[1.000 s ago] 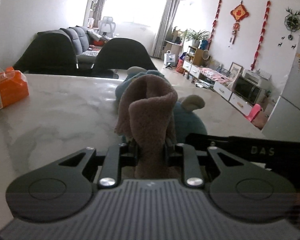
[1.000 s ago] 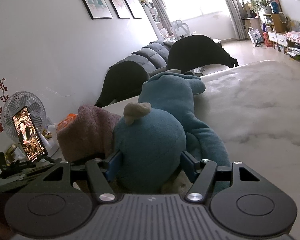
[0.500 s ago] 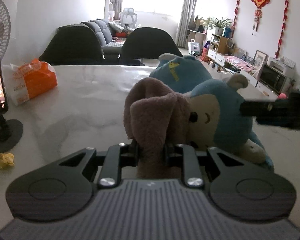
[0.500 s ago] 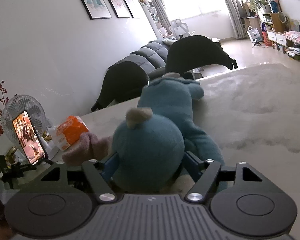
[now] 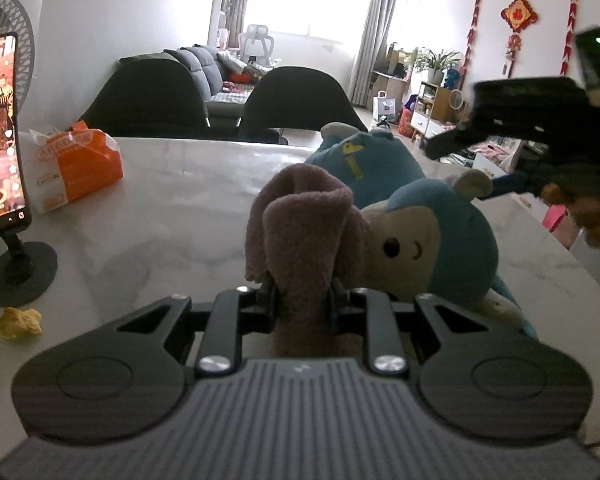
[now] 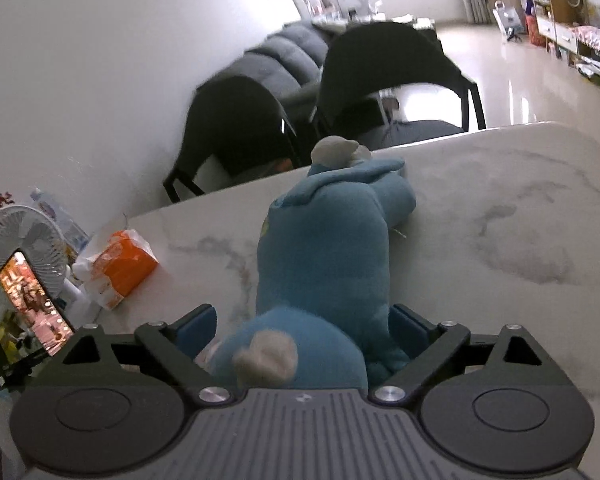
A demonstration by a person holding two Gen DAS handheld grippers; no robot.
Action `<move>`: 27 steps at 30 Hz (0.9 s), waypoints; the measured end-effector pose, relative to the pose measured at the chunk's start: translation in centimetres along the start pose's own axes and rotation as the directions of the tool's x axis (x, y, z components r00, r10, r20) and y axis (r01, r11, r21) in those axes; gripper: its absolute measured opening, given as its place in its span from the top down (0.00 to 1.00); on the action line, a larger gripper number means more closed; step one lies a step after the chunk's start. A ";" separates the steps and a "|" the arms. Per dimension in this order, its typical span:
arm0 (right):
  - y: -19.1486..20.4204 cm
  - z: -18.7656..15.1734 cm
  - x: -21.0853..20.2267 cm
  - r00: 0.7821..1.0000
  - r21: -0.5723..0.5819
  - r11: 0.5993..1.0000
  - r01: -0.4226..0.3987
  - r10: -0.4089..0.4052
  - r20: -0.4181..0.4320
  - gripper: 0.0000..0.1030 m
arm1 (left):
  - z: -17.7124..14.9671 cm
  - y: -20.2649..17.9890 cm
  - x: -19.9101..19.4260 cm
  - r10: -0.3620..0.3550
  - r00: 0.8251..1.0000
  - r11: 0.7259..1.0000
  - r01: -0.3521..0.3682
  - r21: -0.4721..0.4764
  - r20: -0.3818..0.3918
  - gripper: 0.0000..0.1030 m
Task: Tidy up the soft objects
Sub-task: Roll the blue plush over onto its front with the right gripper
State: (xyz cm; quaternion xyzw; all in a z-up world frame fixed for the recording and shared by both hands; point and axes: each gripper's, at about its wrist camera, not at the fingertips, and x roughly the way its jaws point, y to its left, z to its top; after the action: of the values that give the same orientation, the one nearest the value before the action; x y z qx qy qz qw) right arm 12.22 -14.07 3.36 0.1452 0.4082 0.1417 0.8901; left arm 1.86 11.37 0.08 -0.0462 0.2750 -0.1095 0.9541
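Note:
A blue plush monkey (image 5: pixel 440 248) lies on the white marble table (image 5: pixel 160 220), face toward my left gripper. My left gripper (image 5: pixel 304 304) is shut on a folded pinkish-brown fleece cloth (image 5: pixel 300 232), which stands just left of the monkey's face and touches it. My right gripper (image 5: pixel 472 164) hovers blurred above the monkey's head. In the right wrist view the monkey (image 6: pixel 328 240) stretches away along the table. The right gripper (image 6: pixel 304 320) stands open there, its blue pads wide on either side of the monkey's neck.
An orange tissue pack (image 5: pixel 76 164) and a phone on a stand (image 5: pixel 0 128) sit at the table's left. A white fan (image 6: pixel 20 240) stands behind the phone. A crumpled yellow scrap (image 5: pixel 20 322) lies near the stand. Two black chairs (image 5: pixel 300 100) face the far edge.
My right gripper spread its fingers off the monkey's head and rose above it. The left gripper swung with the cloth to the monkey's face side.

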 end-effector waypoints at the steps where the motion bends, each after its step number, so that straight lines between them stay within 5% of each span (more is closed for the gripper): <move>1: 0.2 0.7 0.7 1.000 -0.003 1.000 0.012 -0.012 -0.024 0.08 | 0.0 0.0 -0.1 -0.001 1.000 1.000 0.001 0.001 0.003 0.79; 7: 2.8 4.1 5.5 0.983 -0.076 0.990 0.122 -0.131 -0.129 0.08 | 0.2 0.3 -1.0 0.005 1.000 1.000 -0.006 0.006 0.015 0.79; 14: 5.3 5.1 11.0 0.934 -0.168 0.951 0.260 -0.292 -0.207 0.00 | 0.4 1.5 -1.5 0.040 0.999 0.999 -0.040 -0.013 0.018 0.79; 19: 7.2 3.9 13.6 0.884 -0.375 0.864 0.338 -0.428 -0.189 0.01 | 0.4 2.1 -1.5 0.052 0.999 0.998 -0.052 -0.025 0.013 0.79; 27: 6.8 2.5 12.3 0.922 -0.547 0.806 0.226 -0.359 -0.148 0.15 | 0.6 2.6 -1.8 0.051 0.999 0.998 -0.050 -0.041 0.019 0.79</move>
State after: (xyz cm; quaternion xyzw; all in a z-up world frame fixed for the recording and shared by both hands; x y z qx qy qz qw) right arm 20.96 -3.64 -0.95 -0.1843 0.4782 0.1233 0.8498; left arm 1.13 14.32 1.15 -0.0598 0.2686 -0.0791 0.9581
